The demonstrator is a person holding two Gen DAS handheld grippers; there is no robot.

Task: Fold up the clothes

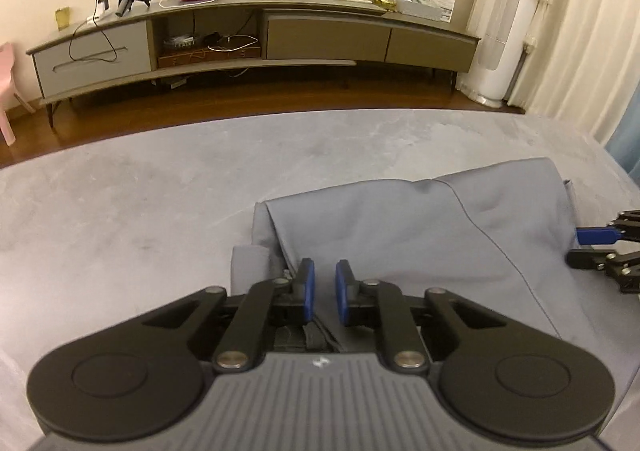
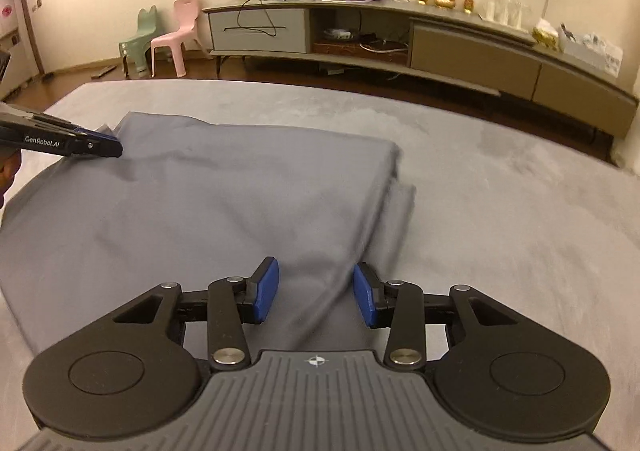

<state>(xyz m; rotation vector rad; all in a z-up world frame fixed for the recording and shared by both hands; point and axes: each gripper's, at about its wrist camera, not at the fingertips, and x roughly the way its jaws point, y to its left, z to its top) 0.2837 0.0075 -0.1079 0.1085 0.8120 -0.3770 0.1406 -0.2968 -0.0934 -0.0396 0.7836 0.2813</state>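
Observation:
A blue-grey garment lies folded on a grey velvety surface. My left gripper hovers at its near left part. The blue pads stand a narrow gap apart and cloth shows through the gap, not pinched. In the right wrist view the garment fills the left half, and the left gripper sits at its far left corner. My right gripper is open over the near right part, with a soft fold of cloth running between the pads untouched. In the left wrist view the right gripper reaches in at the garment's right edge.
A long low TV cabinet with fruit, glasses and cables stands against the far wall, across a strip of wooden floor. A pink chair and a green chair stand at the left, a white tower unit and curtains at the right.

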